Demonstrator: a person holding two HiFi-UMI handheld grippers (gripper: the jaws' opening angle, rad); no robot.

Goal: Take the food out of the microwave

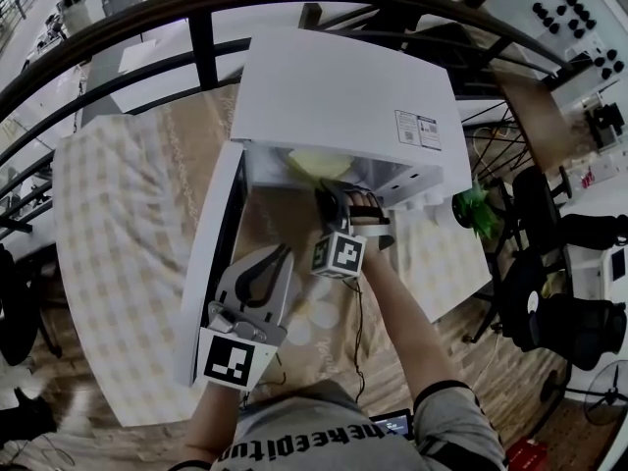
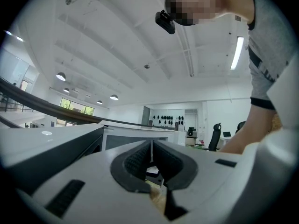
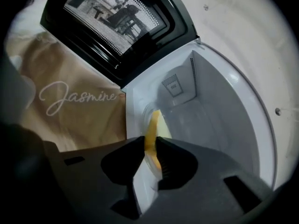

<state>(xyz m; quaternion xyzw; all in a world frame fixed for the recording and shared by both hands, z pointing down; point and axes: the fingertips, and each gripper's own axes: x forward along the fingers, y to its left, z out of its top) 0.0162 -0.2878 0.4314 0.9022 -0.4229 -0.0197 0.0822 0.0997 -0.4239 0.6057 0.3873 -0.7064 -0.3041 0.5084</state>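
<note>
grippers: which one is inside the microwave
The right gripper: its jaws grip the yellow plate by its rim inside the microwave. The left gripper hangs outside, shut and empty.

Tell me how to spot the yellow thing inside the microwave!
Find the big white microwave on the checked tablecloth, with its door swung open to the left. Look into the white space inside: the yellow dish lies at the bottom. It is the only coloured thing in there, and the right gripper pinches its rim.

white microwave (image 1: 343, 96) on cloth-covered table (image 1: 108, 224)
</note>
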